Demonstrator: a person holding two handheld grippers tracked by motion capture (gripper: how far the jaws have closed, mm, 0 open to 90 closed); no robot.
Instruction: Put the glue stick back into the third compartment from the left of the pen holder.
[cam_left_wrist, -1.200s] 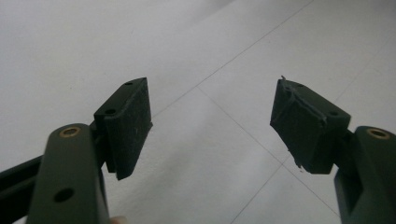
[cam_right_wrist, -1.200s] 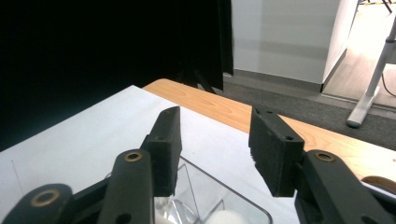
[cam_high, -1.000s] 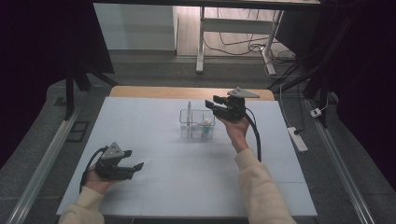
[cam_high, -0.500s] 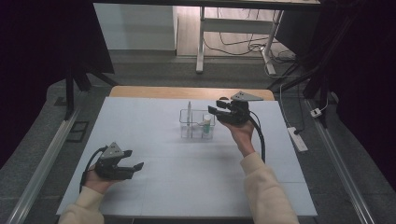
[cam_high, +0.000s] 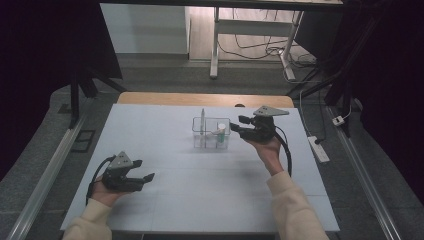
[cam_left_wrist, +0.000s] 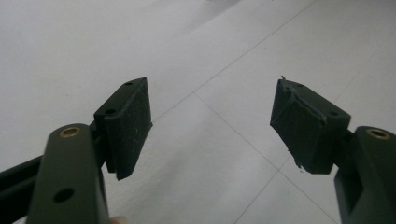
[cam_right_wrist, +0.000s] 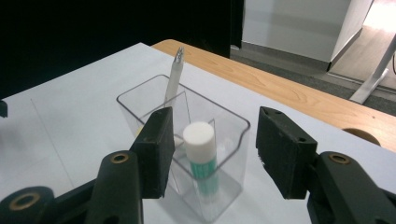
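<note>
A clear plastic organizer (cam_high: 210, 133) (cam_right_wrist: 140, 110) with compartments stands on the white table mat (cam_high: 165, 145). Inside it a white-capped glue stick (cam_high: 220, 131) (cam_right_wrist: 201, 154) stands upright, and a pale pen (cam_high: 202, 120) (cam_right_wrist: 173, 74) leans in a compartment behind it. My right gripper (cam_high: 237, 125) (cam_right_wrist: 214, 149) hovers open just right of the organizer, its jaws apart with the glue stick's cap seen between them but farther off. My left gripper (cam_high: 143, 170) (cam_left_wrist: 210, 123) rests low at the mat's near left, open, with bare mat between its pads.
A wooden table edge (cam_high: 200, 99) (cam_right_wrist: 289, 93) runs behind the mat. A white power strip (cam_high: 318, 148) lies on the floor at the right, and a desk frame (cam_high: 216, 45) with cables stands beyond.
My right gripper has drawn back to the right, away from above the organizer, and stays open. The left gripper has not moved.
</note>
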